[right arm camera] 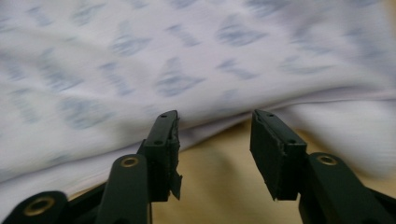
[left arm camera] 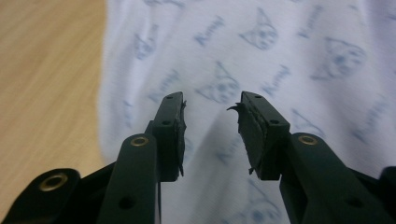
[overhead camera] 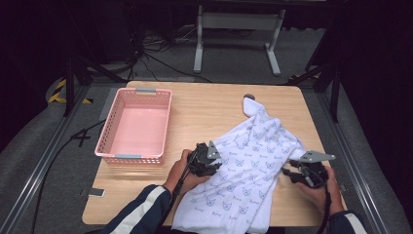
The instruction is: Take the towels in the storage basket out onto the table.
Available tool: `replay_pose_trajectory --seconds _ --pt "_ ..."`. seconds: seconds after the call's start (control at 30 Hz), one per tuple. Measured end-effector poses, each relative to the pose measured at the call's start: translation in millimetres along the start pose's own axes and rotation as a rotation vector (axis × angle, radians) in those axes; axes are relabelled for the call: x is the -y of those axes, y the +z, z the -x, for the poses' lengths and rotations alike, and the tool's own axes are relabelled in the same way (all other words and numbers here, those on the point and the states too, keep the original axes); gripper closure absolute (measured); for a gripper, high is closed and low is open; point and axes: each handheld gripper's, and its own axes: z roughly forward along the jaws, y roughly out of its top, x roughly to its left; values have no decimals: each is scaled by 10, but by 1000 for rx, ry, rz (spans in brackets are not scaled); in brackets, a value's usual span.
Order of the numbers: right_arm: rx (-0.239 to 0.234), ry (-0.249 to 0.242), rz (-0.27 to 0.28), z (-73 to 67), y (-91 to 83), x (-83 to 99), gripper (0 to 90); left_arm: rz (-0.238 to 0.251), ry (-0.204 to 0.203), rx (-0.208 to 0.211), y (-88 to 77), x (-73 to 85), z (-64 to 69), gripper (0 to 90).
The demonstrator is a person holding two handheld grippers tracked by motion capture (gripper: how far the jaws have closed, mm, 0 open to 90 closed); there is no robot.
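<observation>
While both grippers' jaws gape, nothing is pinched; printed cloth (overhead camera: 253, 161) lies beneath.

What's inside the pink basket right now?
Nothing visible: the pink basket shows a bare floor. The cat-print cloth lies on the wooden table beside it. The basket's near wall hides a thin strip of floor.

**Where the things lie on the table**

The basket (overhead camera: 135, 126) stands on the left part of the table (overhead camera: 204, 109). The cloth (overhead camera: 248, 165) lies to its right, from the far middle to the near edge. The left gripper (overhead camera: 216, 163) is at the cloth's left border, the right gripper (overhead camera: 287, 173) at its right border
</observation>
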Motion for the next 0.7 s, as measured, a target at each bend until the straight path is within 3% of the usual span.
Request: replay_pose_trajectory --seconds 0.03,0.07,0.1,0.17,0.23,0.27,0.33,0.4,0.57,0.7 --pt "-20 -21 -20 -60 28 12 500 -4 -3 2 -6 27 14 630" --pt "-20 -21 -20 -60 28 12 500 -18 3 1 1 67 22 630" --pt "-8 -57 -41 -160 72 19 485 -22 2 -5 7 97 15 632" --pt "-25 -63 -27 -264 136 21 479 -32 -18 -14 31 153 -11 639" --pt "3 -69 -31 -295 153 -6 450 -20 -36 -7 47 198 -55 655" --pt "3 -68 -27 -293 153 0 453 -21 -59 -4 41 210 -93 654" --pt "6 -59 -35 -272 127 30 444 -21 -63 -1 33 226 -132 665" --pt "32 -60 -52 -238 75 61 444 -20 -87 -20 18 248 -157 668" --pt "85 -28 -91 -160 -34 139 446 -49 -60 -46 -18 255 -162 684" --pt "179 35 -130 -54 -150 232 446 -68 -35 -60 -59 273 -135 695"
